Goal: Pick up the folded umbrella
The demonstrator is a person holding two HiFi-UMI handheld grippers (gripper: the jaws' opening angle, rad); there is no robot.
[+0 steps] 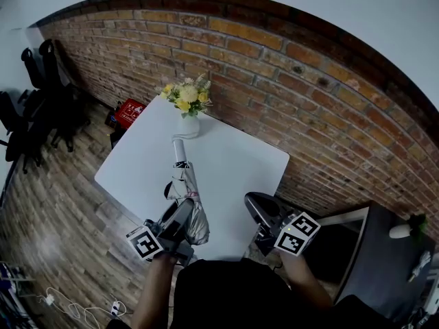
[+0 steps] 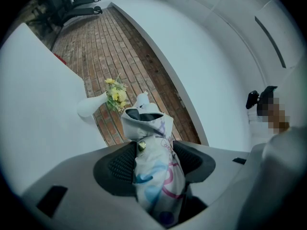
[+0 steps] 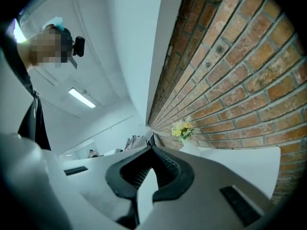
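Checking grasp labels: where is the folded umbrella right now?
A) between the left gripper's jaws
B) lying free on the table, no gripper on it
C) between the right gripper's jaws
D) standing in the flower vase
A: in the left gripper view, the left gripper has its ribbed pads pressed on both sides of the folded umbrella.

The person wears a black top (image 1: 240, 297). The left gripper (image 1: 182, 214) and the right gripper (image 1: 259, 208) share one build: a smooth grey moulded shell with rounded edges and black jaw linings. Each carries a cube faced with black-and-white square markers: the left cube (image 1: 145, 243) and the right cube (image 1: 297, 233). In the left gripper view the pads (image 2: 121, 164) are black rubber with a fine dotted texture. In the right gripper view they show ribbed black rubber. A dark rectangular slot (image 3: 235, 199) is sunk into the right shell.
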